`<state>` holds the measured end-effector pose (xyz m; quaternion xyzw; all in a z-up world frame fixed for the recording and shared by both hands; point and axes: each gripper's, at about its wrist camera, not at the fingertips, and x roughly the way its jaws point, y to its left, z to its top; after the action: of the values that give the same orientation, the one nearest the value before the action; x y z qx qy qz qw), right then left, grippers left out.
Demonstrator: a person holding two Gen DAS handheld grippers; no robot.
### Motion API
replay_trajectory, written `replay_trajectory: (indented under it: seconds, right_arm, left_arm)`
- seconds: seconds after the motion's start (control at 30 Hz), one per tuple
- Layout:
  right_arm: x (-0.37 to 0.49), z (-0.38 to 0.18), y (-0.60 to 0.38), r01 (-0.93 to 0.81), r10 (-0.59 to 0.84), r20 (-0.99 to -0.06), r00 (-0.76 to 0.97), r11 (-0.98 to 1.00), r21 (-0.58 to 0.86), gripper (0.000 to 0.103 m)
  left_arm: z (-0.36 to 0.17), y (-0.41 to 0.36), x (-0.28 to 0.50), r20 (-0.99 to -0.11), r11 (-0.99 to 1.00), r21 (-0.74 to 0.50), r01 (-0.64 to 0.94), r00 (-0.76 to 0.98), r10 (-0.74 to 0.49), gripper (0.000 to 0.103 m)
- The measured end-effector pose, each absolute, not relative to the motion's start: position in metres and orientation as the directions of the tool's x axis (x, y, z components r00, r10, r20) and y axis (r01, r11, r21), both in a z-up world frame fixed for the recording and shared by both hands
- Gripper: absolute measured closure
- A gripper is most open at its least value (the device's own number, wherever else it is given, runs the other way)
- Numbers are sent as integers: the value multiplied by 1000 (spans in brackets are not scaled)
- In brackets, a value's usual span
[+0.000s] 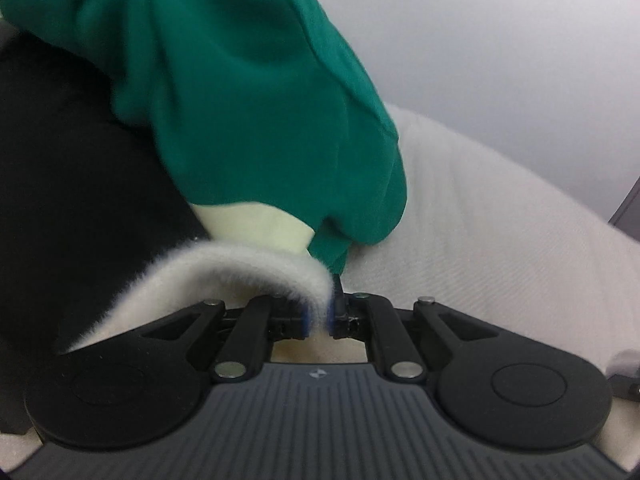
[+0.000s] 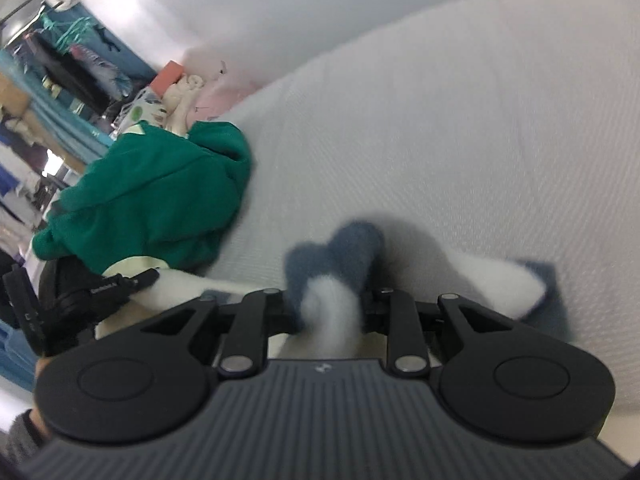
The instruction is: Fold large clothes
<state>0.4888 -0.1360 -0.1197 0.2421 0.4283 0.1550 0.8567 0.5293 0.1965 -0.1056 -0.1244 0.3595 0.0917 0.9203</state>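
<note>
A fluffy white garment with blue-grey parts (image 2: 500, 280) lies on the white mattress (image 2: 440, 140) and stretches between both grippers. My right gripper (image 2: 332, 312) is shut on a bunched blue and white fold of it. My left gripper (image 1: 319, 314) is shut on its fuzzy white edge (image 1: 224, 276), which curves off to the left. In the right wrist view the left gripper (image 2: 148, 278) shows at the left, low over the bed. A green garment (image 1: 240, 100) with a pale yellow cuff (image 1: 256, 224) lies heaped just beyond the left gripper.
The green garment (image 2: 152, 200) sits at the mattress's left edge. A black mass (image 1: 60, 180) fills the left of the left wrist view. Toys, a pink-orange box (image 2: 170, 76) and hanging clothes crowd the far left corner. A grey sleeve (image 2: 20, 440) shows bottom left.
</note>
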Motion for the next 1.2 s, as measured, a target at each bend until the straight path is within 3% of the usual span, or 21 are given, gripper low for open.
replay_trajectory:
  seconds: [0.13, 0.17, 0.23, 0.27, 0.3, 0.53, 0.77, 1.03, 1.2]
  right_arm:
    - [485, -121, -134, -47, 489, -655, 577, 820, 571, 75]
    - [480, -118, -136, -56, 492, -655, 573, 821, 568, 70]
    - [481, -114, -133, -78, 508, -653, 561, 818, 570, 55]
    - [477, -110, -133, -81, 513, -650, 561, 815, 573, 40]
    - [469, -104, -133, -82, 519, -642, 565, 809, 582, 33]
    - [395, -58, -159, -77, 503, -580, 641, 794, 604, 33]
    - [295, -36, -211, 21, 338, -556, 759, 841, 541, 33]
    - [225, -86, -266, 239, 258, -562, 786, 711, 661, 35]
    - [228, -125, -292, 304, 298, -552, 779, 591, 748, 50]
  left_arm:
    - [-110, 188, 530, -700, 964, -124, -234, 710, 83, 93]
    - [-110, 187, 527, -698, 967, -117, -227, 711, 82, 90]
    - [-106, 183, 521, -718, 973, -118, -199, 694, 54, 61]
    - [-103, 180, 515, -725, 974, -135, -180, 688, 27, 40]
    - [-96, 177, 508, -721, 975, -150, -161, 693, 4, 36]
    - [-37, 128, 435, -662, 975, -222, -31, 739, -127, 36]
    - [-18, 53, 351, -601, 952, -272, 138, 748, -280, 36]
    - [-47, -25, 295, -611, 891, -390, 232, 658, -439, 36]
    - [-72, -58, 287, -640, 870, -449, 203, 607, -471, 36]
